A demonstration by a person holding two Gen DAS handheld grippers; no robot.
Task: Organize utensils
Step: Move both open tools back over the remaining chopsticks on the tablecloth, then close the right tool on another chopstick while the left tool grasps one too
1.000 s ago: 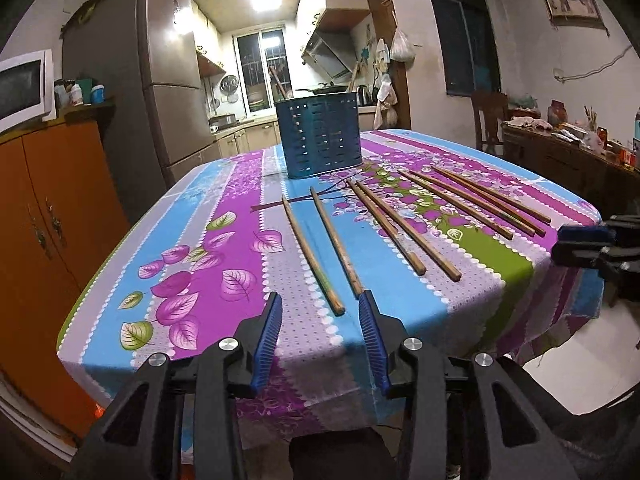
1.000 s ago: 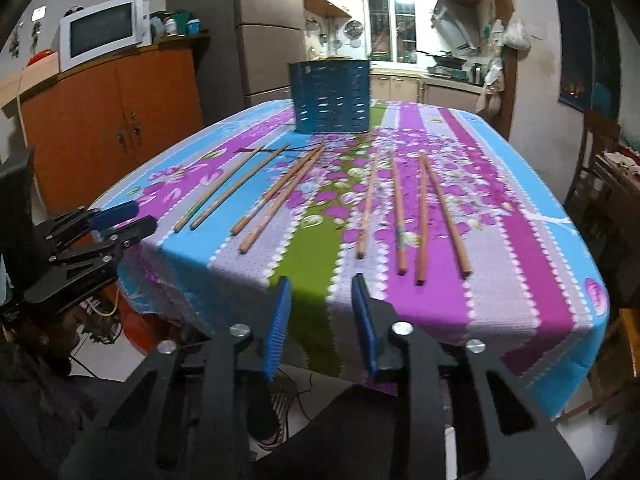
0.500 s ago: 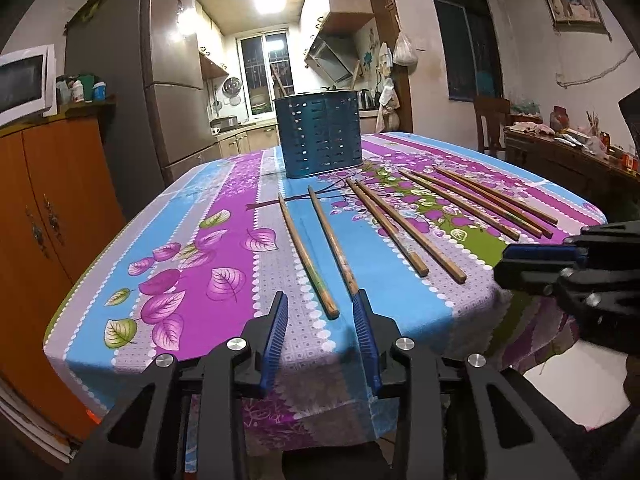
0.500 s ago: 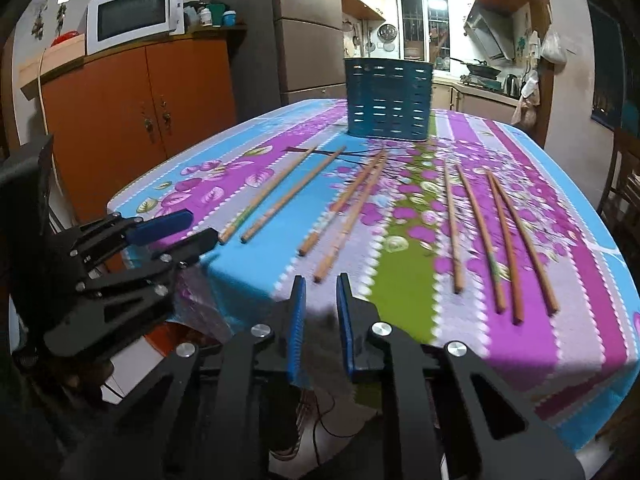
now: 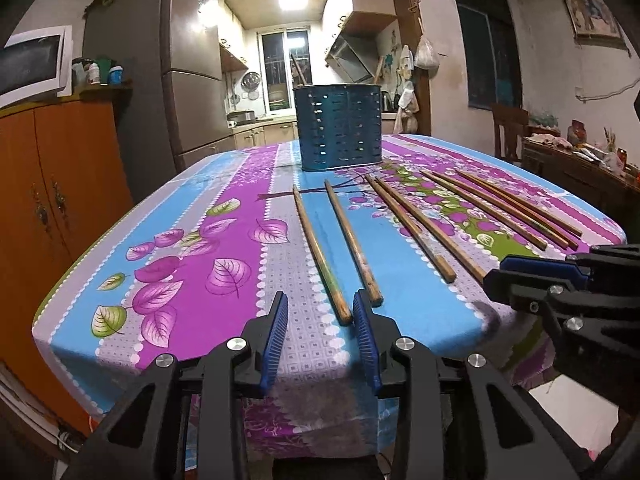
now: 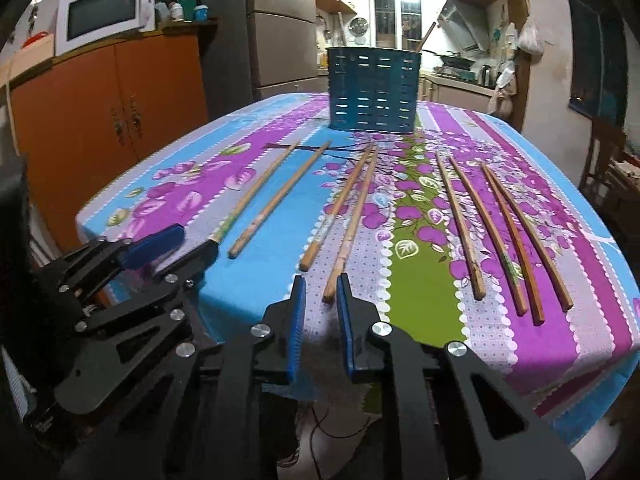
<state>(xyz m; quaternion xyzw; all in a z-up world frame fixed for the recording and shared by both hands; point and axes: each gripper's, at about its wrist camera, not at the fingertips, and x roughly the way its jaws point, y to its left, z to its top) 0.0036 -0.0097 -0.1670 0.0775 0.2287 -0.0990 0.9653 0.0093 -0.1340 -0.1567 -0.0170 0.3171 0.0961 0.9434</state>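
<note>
Several wooden chopsticks lie side by side on the flowered tablecloth (image 5: 200, 240), pointing at a blue perforated utensil holder (image 5: 338, 128) (image 6: 374, 92) at the far side. My left gripper (image 5: 322, 312) is open at the near table edge. The near end of the leftmost chopstick (image 5: 320, 252) lies between its fingertips, untouched. My right gripper (image 6: 320, 300) stands narrowly open, and the near end of the fourth chopstick from the left (image 6: 352, 228) reaches just between its tips without being pressed. Each gripper shows in the other's view: right gripper (image 5: 496, 272), left gripper (image 6: 196, 240).
An orange cabinet (image 6: 120, 120) with a microwave (image 6: 104, 12) on top stands left of the table, and a fridge (image 6: 280, 32) is behind it. A wooden chair (image 5: 508, 128) and a cluttered sideboard (image 5: 580, 168) are on the right. The tablecloth hangs over the near edge below both grippers.
Both grippers came closer to the table's near edge. The right one shifted left along it and its jaws narrowed. The left one sank slightly onto the leftmost chopstick's end.
</note>
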